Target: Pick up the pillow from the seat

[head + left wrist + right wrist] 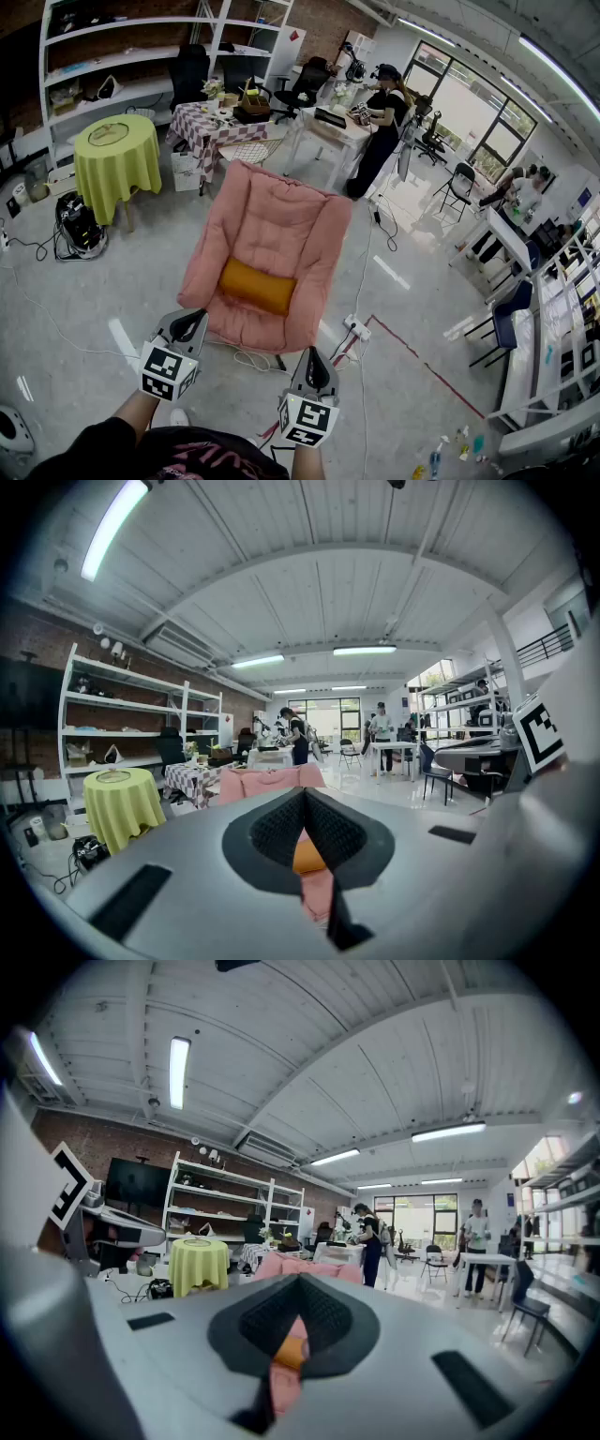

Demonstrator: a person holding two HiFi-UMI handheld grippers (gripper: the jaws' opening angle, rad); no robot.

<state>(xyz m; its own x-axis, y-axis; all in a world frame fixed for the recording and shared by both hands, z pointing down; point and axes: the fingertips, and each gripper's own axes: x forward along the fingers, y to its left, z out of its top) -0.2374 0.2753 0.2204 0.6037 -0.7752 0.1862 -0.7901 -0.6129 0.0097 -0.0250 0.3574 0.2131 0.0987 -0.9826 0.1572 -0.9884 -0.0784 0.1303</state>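
Pink seat — orange pillow on it

The seat is a soft salmon pink all over and the pillow on it is mustard orange, both plain with no print. Behind there's a round table draped in lime yellow-green, another table in a dark-and-white check, white shelves against a reddish-brown brick wall, and a pale grey floor with a red line running across it. The left gripper and right gripper are both light grey with black pads and black-and-white square markers.
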